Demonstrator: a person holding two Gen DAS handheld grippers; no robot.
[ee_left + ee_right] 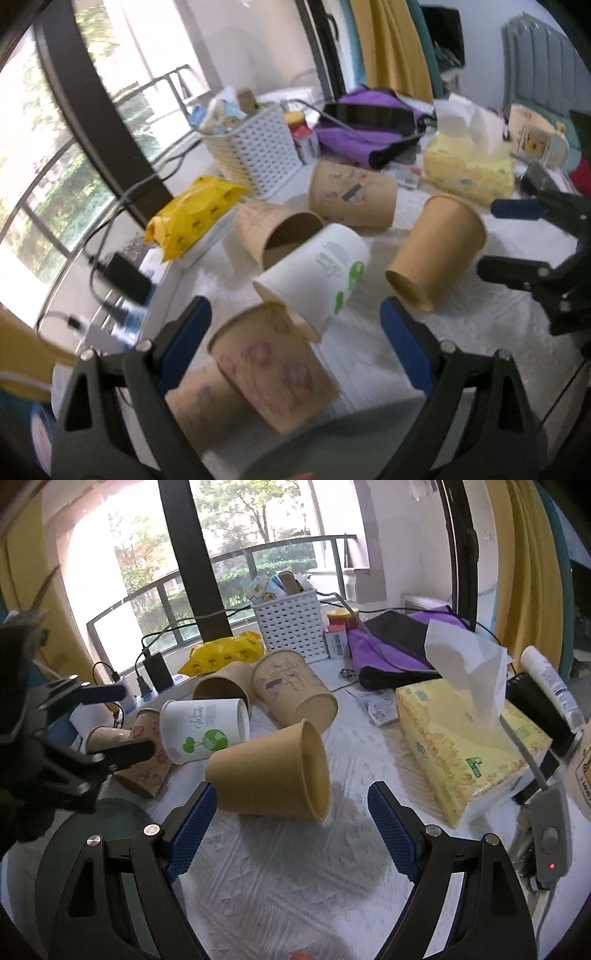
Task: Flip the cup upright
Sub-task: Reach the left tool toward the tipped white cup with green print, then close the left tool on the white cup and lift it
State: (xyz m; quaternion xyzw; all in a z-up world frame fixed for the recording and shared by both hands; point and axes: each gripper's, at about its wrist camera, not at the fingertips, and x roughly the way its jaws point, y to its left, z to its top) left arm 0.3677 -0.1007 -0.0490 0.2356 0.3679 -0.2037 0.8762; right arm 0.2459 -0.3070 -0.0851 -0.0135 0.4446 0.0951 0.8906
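On the white tabletop [295,867], seen left to right in the right wrist view, the left tongs [122,720] are held with their fingers spread apart and nothing between them, just in front of a flower-printed cup [147,771] that lies on its side. Beside it a white cup [203,731] with a green tree print is laid on its side, resting against the others. A plain brown cup [273,771] is found lying on its side just ahead of the right tongs [291,812], its mouth turned to the right; the tongs are spread wide and the cup is not clamped. Behind it a printed brown cup [291,686] is tipped over. A yellow tissue box [461,746] is set at the right, well apart from the cups.
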